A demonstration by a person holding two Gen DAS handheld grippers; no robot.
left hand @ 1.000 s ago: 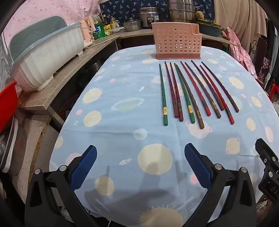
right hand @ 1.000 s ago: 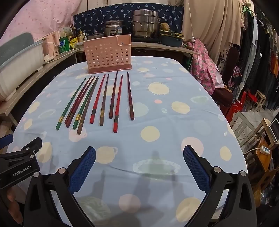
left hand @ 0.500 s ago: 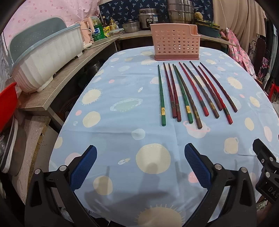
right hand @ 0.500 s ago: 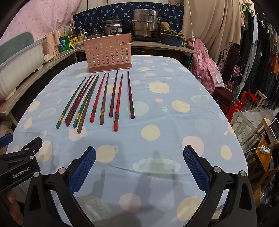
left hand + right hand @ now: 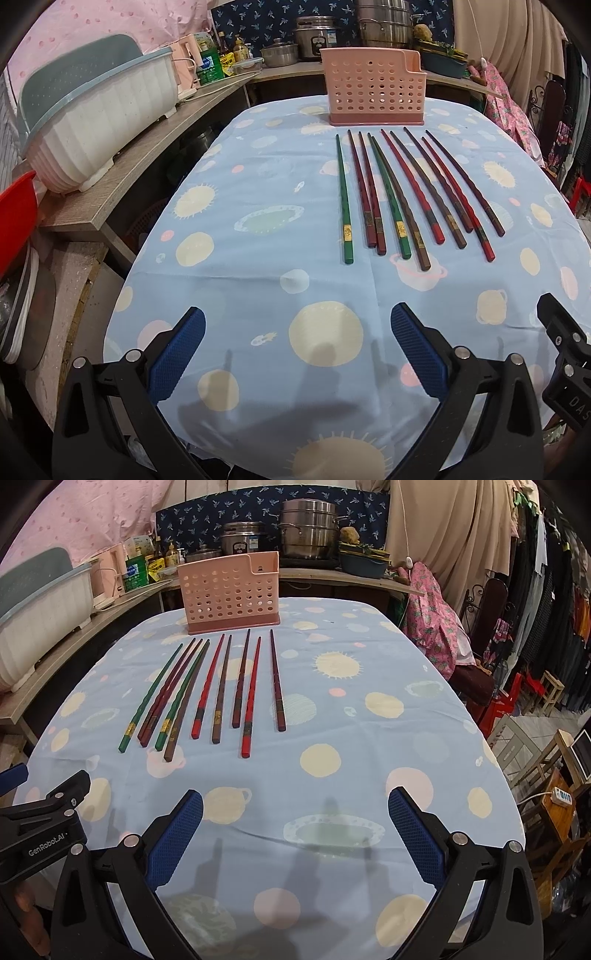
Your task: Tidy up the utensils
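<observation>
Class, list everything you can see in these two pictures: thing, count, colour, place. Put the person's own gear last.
chopsticks: ten; two green, the rest red, dark red or brown; side by side mid-table, thin ends toward the holder
utensil holder: one, pink, perforated, far end of table
tablecloth: one, light blue with suns and planets
dish rack: one, white with blue rim, on side counter
steel pots: several, silver, back counter
left gripper: one, black with blue pads, open
right gripper: one, same colours, open
</observation>
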